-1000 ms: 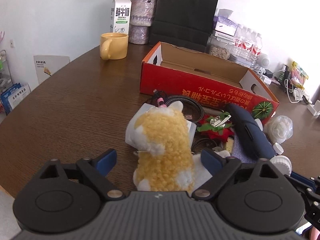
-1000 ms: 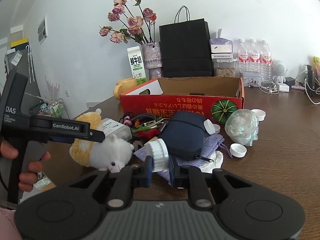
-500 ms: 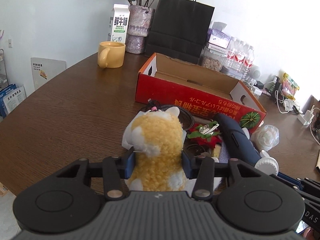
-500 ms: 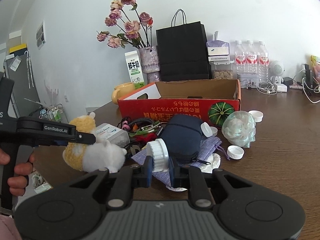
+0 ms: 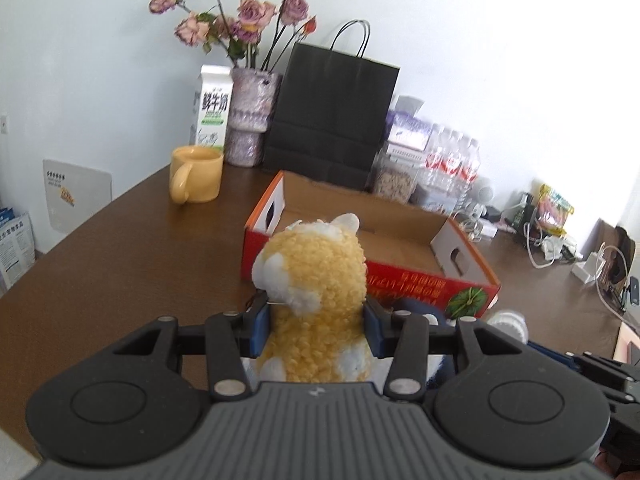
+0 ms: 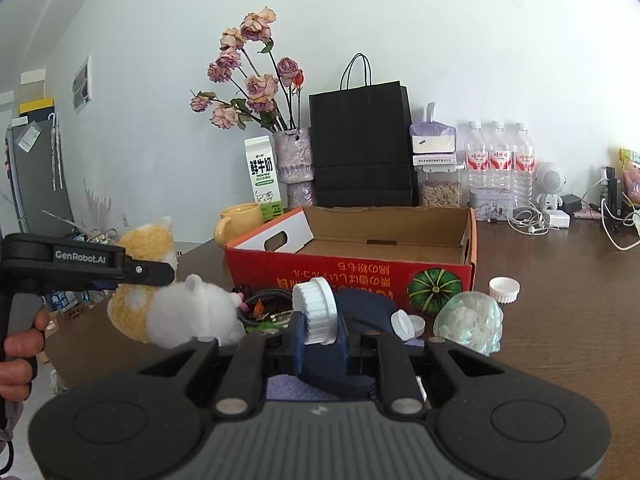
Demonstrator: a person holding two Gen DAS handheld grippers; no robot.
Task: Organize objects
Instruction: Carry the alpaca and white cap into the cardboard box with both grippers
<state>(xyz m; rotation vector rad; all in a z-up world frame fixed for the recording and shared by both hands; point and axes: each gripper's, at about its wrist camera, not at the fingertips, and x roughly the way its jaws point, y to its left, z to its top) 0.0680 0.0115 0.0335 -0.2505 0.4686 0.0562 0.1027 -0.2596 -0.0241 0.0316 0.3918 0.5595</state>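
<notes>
My left gripper (image 5: 316,330) is shut on a yellow and white plush toy (image 5: 316,304) and holds it above the table, in front of the open red cardboard box (image 5: 424,280). The toy (image 6: 176,300) and the left gripper also show at the left of the right wrist view. My right gripper (image 6: 320,338) is shut on a white ribbed lid (image 6: 316,308), held above a dark blue pouch (image 6: 360,308). The red box (image 6: 348,272) stands just behind, and its inside looks empty.
A black cable coil (image 6: 268,300), loose white caps (image 6: 504,288), and a clear plastic bag (image 6: 472,316) lie before the box. A yellow mug (image 5: 196,180), milk carton (image 5: 212,112), flower vase (image 5: 250,116), black paper bag (image 5: 332,112) and water bottles (image 6: 500,164) stand behind.
My left gripper closed on the plush toy and lifted it off the table toward the box. My right gripper rose slightly with the white lid.
</notes>
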